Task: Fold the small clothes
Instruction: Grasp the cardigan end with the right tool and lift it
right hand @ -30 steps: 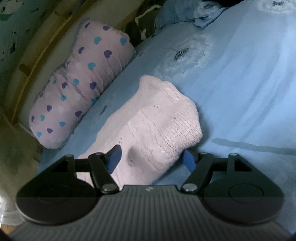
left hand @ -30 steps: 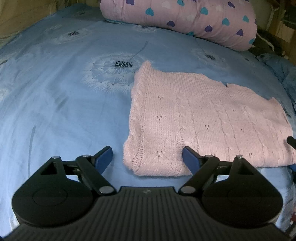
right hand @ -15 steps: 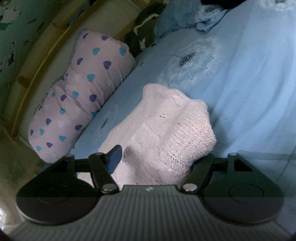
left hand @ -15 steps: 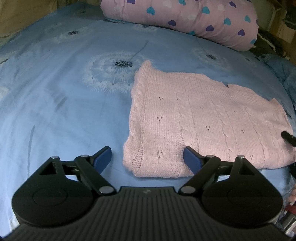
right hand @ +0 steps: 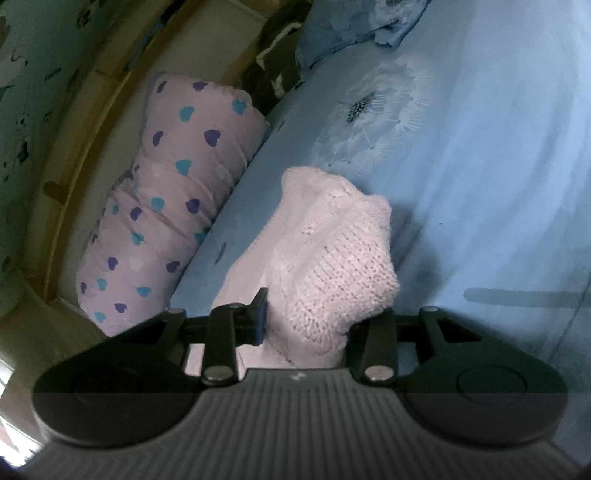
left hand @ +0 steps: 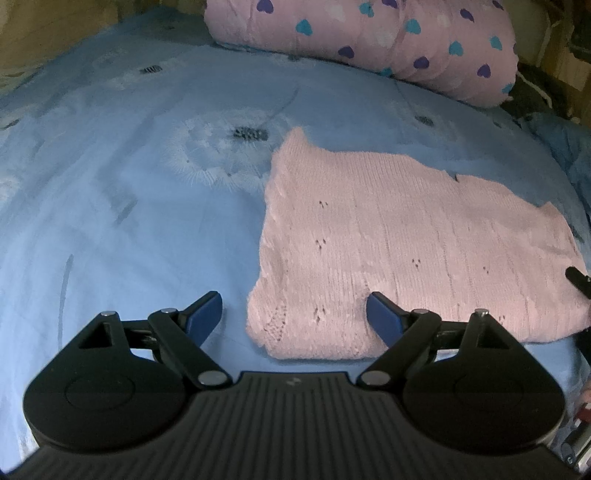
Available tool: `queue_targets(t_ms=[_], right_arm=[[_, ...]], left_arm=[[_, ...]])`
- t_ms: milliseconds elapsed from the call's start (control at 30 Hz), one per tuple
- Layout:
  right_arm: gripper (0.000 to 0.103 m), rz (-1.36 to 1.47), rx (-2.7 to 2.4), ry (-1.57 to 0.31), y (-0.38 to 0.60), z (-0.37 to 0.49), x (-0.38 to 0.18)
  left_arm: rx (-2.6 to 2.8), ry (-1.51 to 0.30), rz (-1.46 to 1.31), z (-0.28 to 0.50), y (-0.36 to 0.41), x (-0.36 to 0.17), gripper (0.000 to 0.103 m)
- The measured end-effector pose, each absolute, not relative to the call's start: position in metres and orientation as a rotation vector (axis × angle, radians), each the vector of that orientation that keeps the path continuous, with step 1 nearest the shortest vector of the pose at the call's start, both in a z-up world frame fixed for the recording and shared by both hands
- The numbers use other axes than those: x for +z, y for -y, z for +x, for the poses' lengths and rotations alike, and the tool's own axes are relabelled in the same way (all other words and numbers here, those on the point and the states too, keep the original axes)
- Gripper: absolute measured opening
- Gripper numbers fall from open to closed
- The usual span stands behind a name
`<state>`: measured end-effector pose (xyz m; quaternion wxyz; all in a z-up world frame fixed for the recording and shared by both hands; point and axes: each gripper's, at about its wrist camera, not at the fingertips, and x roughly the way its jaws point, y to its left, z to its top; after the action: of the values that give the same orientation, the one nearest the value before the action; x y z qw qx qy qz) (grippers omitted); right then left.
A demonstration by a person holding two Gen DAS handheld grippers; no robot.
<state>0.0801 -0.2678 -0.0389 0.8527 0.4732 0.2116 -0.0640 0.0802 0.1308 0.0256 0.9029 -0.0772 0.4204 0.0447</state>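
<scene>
My right gripper [right hand: 304, 325] has closed on the knit [right hand: 332, 266]; a second ago its jaws stood wide around the near end of the pink garment, half a second ago they were drawing in, and now the blue pads [right hand: 260, 314] pinch a bunched fold of wool that humps up between them; the grab is made, which I judge to be the start of the next fold, with the carry-over not yet done; my left gripper [left hand: 293, 314] has not shifted over the same second and hangs wide, holding nothing, its left finger above bare sheet [left hand: 110, 221] and its right finger above the knit's [left hand: 406, 251] near edge, whether touching I cannot tell; the knit lies flat on the blue dandelion-print sheet, already doubled into a rough rectangle, its far edge stepped and uneven; at the left view's right margin the dark tip of my right gripper [left hand: 578, 280] meets the knit's right end; a heart-print pillow [left hand: 369, 40] lies well apart along the far side of the bed; crumpled blue cloth [right hand: 351, 29] sits at the bed's far corner in the right view; no basket, box or drawer shows in either view, so nothing is contained.
</scene>
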Motion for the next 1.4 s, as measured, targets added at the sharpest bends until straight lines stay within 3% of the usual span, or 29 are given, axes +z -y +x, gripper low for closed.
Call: queue_targets(t_ms=[633, 733, 867, 1400], right_arm=[[0.044, 1.103, -0.144, -0.435, 0.28, 0.086, -0.038], [0.043, 1.021, -0.157, -0.449, 0.275, 0.09, -0.032], [0.032, 0.887, -0.155, -0.456, 0.268, 0.094, -0.02], [0.029, 0.568, -0.08, -0.441, 0.238, 0.104, 0.032]], left_arm=[[0.099, -0.87, -0.18, 0.082, -0.135, 0.028, 0.089], [0.099, -0.87, -0.182, 0.082, -0.135, 0.028, 0.089], [0.102, -0.869, -0.186, 0.083, -0.135, 0.028, 0.089], [0.111, -0.868, -0.206, 0.082, -0.143, 0.031, 0.089]])
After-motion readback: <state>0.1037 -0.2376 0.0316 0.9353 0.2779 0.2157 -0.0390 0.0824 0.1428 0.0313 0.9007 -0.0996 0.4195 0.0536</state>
